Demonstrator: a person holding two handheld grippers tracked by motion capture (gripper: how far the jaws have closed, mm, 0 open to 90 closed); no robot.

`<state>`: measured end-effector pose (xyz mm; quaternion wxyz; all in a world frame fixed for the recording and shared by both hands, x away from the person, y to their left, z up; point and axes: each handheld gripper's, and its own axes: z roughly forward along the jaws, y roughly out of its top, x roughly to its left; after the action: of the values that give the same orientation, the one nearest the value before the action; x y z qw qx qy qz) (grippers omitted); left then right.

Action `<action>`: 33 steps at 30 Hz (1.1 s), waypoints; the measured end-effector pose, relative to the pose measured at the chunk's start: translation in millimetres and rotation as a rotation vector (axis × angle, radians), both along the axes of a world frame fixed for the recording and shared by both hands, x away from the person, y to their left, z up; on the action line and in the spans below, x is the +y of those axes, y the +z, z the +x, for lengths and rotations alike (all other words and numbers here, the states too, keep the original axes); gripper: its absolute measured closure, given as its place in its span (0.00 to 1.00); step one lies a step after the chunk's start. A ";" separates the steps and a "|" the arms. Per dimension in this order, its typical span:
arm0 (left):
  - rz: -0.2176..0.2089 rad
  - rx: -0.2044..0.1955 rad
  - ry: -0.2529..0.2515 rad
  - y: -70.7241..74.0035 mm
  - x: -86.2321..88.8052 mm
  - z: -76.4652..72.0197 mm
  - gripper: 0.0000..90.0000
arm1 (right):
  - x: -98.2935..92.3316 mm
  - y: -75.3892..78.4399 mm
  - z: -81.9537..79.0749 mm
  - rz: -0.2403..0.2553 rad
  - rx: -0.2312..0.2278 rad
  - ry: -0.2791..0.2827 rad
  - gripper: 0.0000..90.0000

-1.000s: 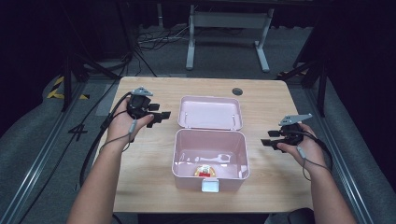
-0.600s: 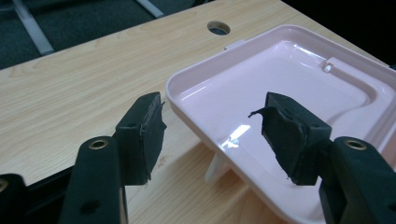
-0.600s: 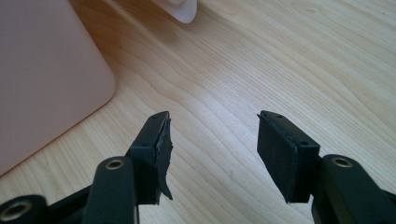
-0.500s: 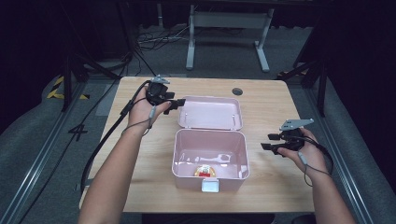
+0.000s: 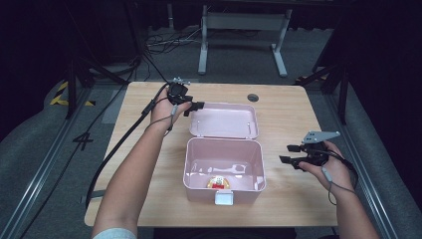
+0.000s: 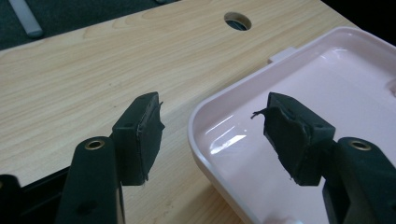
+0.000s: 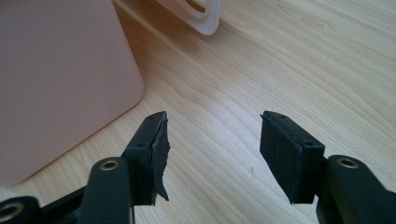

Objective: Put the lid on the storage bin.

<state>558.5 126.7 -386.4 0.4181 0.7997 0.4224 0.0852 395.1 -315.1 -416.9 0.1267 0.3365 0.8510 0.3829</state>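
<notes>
An open pink box [image 5: 199, 191] stands in the middle of the wooden table, with a small red and yellow toy [image 5: 217, 182] on its floor near the front wall. Its pink lid [image 5: 224, 122] lies flat behind it, inside up. My left gripper [image 5: 195, 108] is at the lid's far left corner. Its jaws have just been opening and stand wide either side of the lid's rim [image 6: 201, 135], not touching it; the left gripper [image 6: 212, 105] is open. My right gripper [image 5: 286, 154] hovers right of the box [image 7: 56, 70], open [image 7: 214, 119], with only bare table between its pads.
A white latch [image 5: 223, 198] juts from the box's front. A round cable hole [image 5: 253, 97] sits in the table behind the lid. The table's right edge lies close to my right hand. Beyond the table are a dark floor, cables and a stand's legs.
My left hand has travelled from the table's left side rightward and a little down to the lid's far left corner. The right hand has stayed in place.
</notes>
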 end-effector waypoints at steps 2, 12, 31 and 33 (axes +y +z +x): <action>-0.010 0.022 0.005 -4.0 -0.9 2.0 0.42 | -0.3 0.4 -1.0 0.002 -0.005 0.001 0.47; -0.004 0.119 0.005 -21.4 -3.5 9.6 0.43 | -0.2 0.9 -2.7 0.016 0.001 0.001 0.47; -0.093 0.169 -0.007 -12.7 0.0 7.0 0.69 | 1.9 2.0 -4.3 0.056 0.004 0.019 0.47; -0.091 0.147 -0.004 -8.8 0.4 5.8 0.70 | 1.7 2.1 -4.3 0.058 0.001 0.021 0.47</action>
<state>564.3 127.1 -395.2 0.4222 0.7847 0.4538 0.0062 390.8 -313.4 -414.8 0.1123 0.3314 0.8430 0.4086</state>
